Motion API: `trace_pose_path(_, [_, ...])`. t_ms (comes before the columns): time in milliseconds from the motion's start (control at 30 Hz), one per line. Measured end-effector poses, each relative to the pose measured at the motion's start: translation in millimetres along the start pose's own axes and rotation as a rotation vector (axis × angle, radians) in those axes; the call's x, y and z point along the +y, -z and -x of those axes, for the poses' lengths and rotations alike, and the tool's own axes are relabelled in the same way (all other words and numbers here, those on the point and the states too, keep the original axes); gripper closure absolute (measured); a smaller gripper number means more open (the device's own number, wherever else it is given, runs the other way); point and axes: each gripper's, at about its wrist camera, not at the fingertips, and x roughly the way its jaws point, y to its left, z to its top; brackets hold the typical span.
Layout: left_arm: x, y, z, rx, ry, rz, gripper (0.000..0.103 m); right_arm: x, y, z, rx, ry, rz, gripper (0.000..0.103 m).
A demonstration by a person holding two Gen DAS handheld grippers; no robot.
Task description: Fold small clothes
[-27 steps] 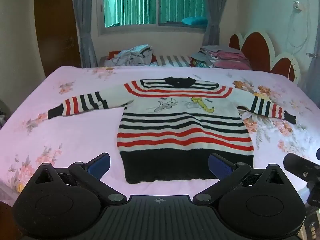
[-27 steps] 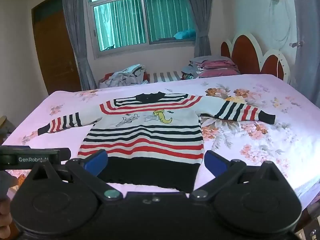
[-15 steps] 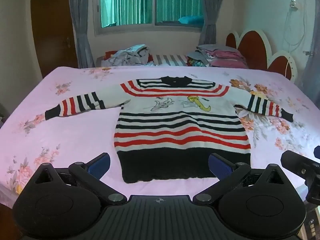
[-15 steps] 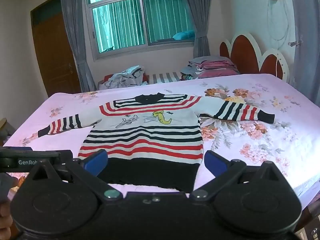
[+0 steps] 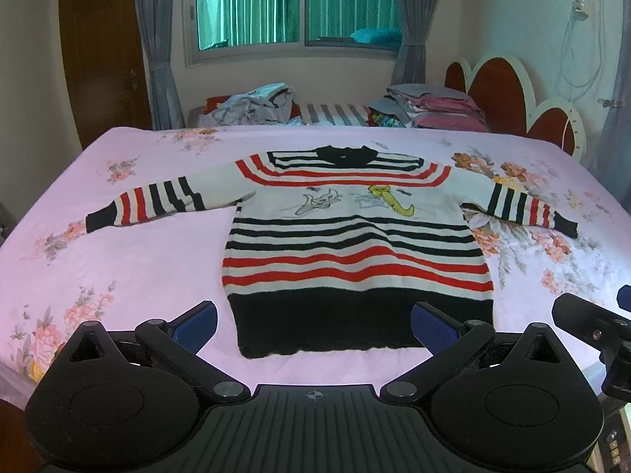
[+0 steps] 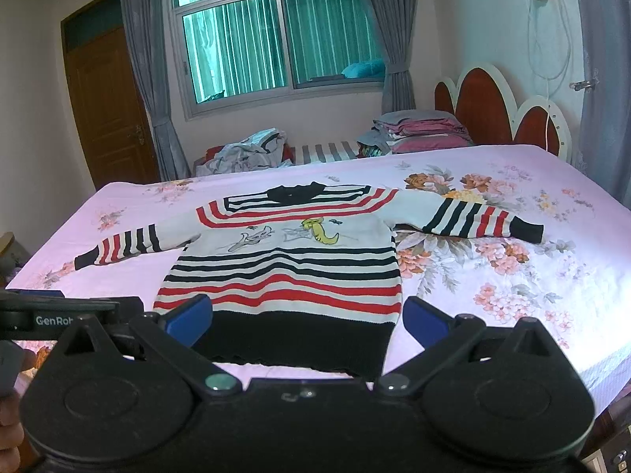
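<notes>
Sweater [image 5: 355, 244] spread flat on bed [image 5: 130, 260], sleeves out, seemingly unfolded; left gripper [image 5: 313, 325] and right gripper [image 6: 307, 317] spread wide, empty, near hem.

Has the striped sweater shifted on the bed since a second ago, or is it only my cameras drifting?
No. The striped sweater lies flat as before, its cuffs on the same flowers of the floral bedsheet; only the views drifted slightly.
</notes>
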Motion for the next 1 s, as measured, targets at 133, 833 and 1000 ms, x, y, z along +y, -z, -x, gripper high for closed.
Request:
trace_pose_path(133, [-2, 1, -1, -0.005, 0.003, -0.002, 0.0, 0, 1, -1, -0.001, 0.002, -0.001, 0.0])
trace_pose_path(833, [-11, -6, -4, -0.001, -0.003, -0.016, 0.0, -9, 3, -5, -0.002, 0.004, -0.017, 0.0])
trace_pose_path(1000, [-10, -6, -4, -0.003, -0.005, -0.015, 0.0, -10, 3, -5, -0.002, 0.004, -0.018, 0.0])
